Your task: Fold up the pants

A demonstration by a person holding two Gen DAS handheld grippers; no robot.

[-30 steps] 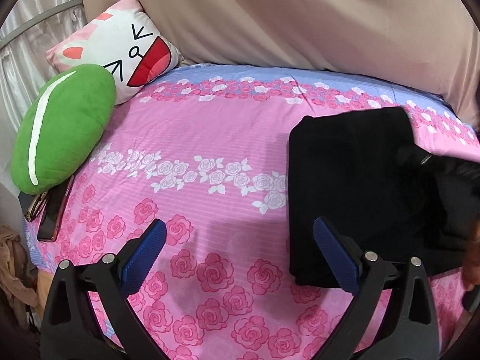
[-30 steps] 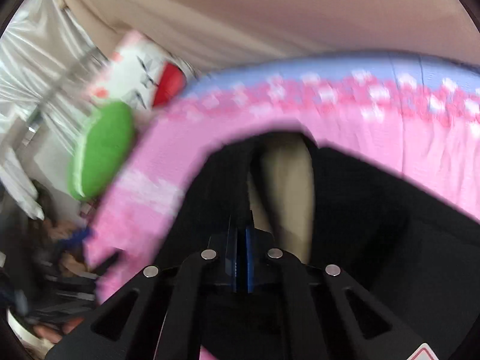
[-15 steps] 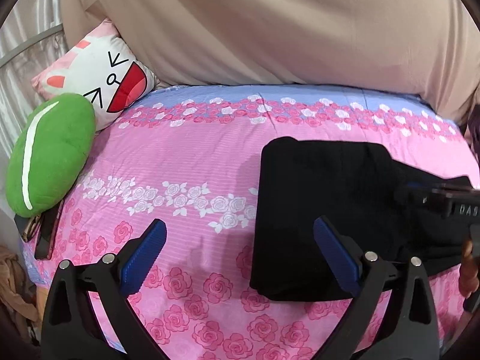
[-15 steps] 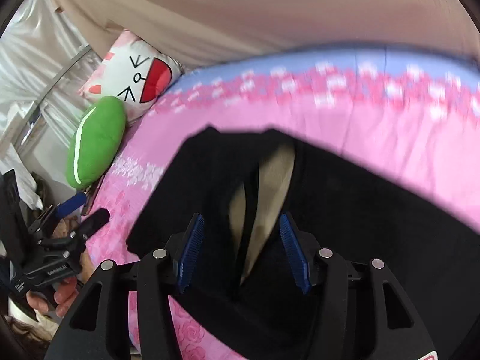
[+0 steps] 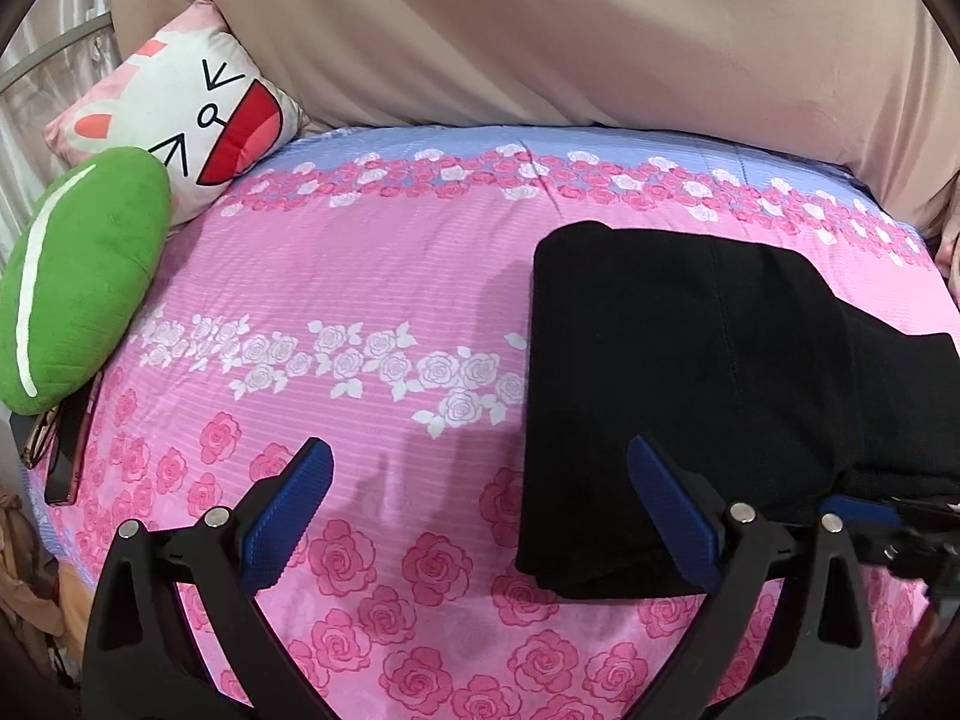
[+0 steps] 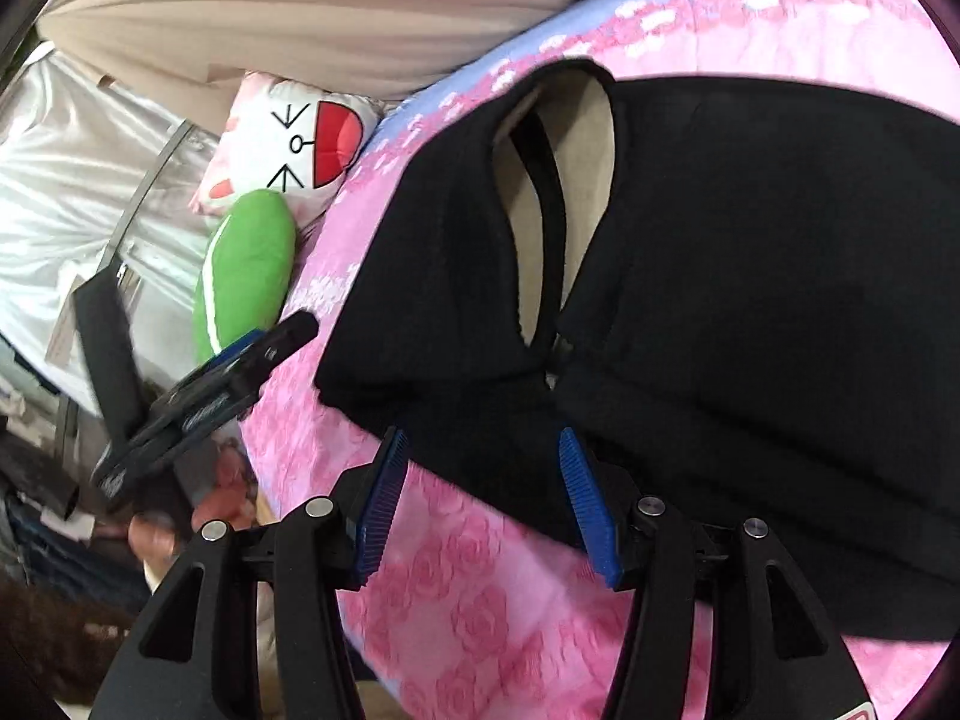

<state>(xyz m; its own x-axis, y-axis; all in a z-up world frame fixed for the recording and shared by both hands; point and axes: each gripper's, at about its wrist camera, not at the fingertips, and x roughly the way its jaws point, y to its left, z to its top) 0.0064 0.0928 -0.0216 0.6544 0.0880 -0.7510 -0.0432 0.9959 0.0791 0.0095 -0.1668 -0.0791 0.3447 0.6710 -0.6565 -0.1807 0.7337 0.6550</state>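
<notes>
The black pants (image 5: 690, 384) lie folded into a rough rectangle on the right of the pink rose bedsheet (image 5: 360, 312). In the right wrist view the pants (image 6: 750, 276) show a beige inner lining at the waist opening. My left gripper (image 5: 480, 510) is open and empty, above the sheet just left of the pants' near edge. My right gripper (image 6: 486, 498) is open and empty, over the pants' near edge. The right gripper also shows in the left wrist view (image 5: 888, 534) at the lower right. The left gripper shows in the right wrist view (image 6: 210, 396).
A green leaf-shaped cushion (image 5: 78, 282) and a white cartoon-face pillow (image 5: 186, 126) sit at the bed's left end. A phone and glasses (image 5: 60, 450) lie by the left edge. A beige curtain (image 5: 540, 30) hangs behind the bed. Clutter lies beyond the bed's left side (image 6: 90, 300).
My right gripper opened, let go of the pants and drew back toward their near edge. The pants now lie flat. My left gripper stayed open and pulled back slightly.
</notes>
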